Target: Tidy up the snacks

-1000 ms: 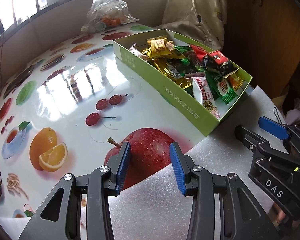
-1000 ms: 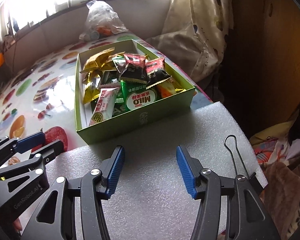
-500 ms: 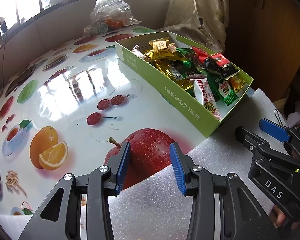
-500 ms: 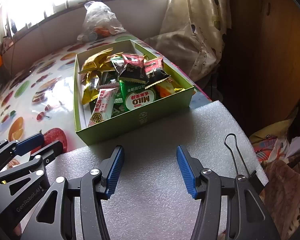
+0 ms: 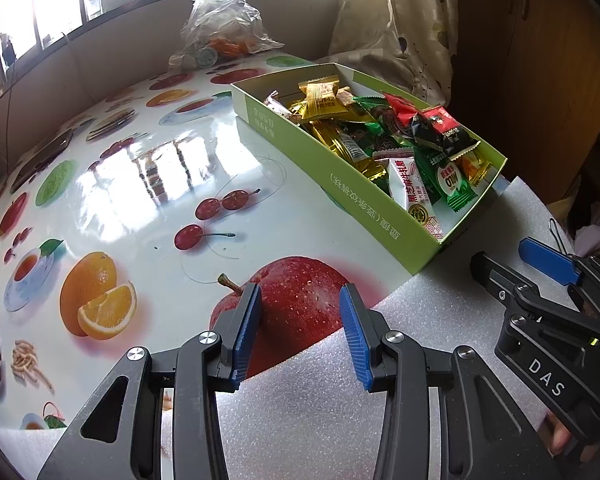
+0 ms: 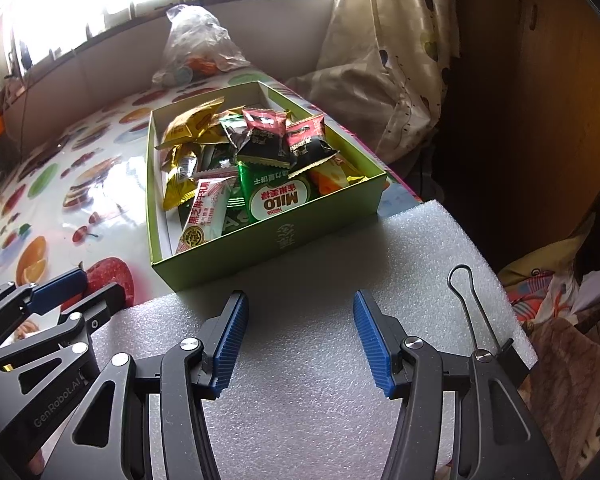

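A green cardboard box (image 5: 352, 184) (image 6: 260, 248) stands on the fruit-print table, full of wrapped snacks: gold packets (image 6: 188, 128), red-and-black packets (image 6: 264, 140), a green Milo packet (image 6: 276, 196) and a white packet (image 6: 204, 216). My left gripper (image 5: 300, 332) is open and empty, low over the table's printed apple, left of the box. My right gripper (image 6: 298, 340) is open and empty over the white foam sheet (image 6: 320, 360), just in front of the box's near end. Each gripper shows in the other's view, the right one (image 5: 540, 280) and the left one (image 6: 60, 296).
A clear plastic bag (image 5: 220, 28) with items lies at the table's far edge under the window. A curtain (image 6: 384, 60) hangs at the back right beside a dark wooden cabinet (image 6: 540, 120). Cloth (image 6: 560, 300) lies off the table's right edge.
Both grippers have drawn back and risen slightly, so the box sits a little farther off in both views. Both stay open and empty.
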The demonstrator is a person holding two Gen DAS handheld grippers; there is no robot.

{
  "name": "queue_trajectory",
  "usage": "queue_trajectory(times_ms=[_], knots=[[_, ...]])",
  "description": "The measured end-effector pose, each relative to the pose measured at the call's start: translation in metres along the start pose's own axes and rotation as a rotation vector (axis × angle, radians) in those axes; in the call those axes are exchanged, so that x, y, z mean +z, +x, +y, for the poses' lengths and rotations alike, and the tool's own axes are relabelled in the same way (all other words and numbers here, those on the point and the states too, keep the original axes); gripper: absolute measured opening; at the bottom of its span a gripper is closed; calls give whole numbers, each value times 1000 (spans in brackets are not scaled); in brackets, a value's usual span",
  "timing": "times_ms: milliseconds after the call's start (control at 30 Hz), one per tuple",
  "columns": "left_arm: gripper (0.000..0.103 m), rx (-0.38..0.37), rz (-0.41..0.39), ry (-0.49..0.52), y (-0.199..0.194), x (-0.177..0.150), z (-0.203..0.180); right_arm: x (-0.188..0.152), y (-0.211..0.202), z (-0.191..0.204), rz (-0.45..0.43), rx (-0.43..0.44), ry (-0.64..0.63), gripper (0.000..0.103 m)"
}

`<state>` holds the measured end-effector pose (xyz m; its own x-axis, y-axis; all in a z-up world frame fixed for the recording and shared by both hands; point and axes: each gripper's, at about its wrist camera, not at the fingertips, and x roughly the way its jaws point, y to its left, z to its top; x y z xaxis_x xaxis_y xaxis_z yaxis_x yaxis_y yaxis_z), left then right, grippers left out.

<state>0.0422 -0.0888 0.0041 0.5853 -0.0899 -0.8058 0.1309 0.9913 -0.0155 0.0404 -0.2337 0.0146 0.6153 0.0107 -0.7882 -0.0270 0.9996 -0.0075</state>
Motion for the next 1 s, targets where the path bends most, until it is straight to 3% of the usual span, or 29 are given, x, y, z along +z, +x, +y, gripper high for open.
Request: queue_trajectory(times_ms=[1000], knots=[[42,-1,0,0,0,0,0,-1,0,-1,-3,0,2,55]])
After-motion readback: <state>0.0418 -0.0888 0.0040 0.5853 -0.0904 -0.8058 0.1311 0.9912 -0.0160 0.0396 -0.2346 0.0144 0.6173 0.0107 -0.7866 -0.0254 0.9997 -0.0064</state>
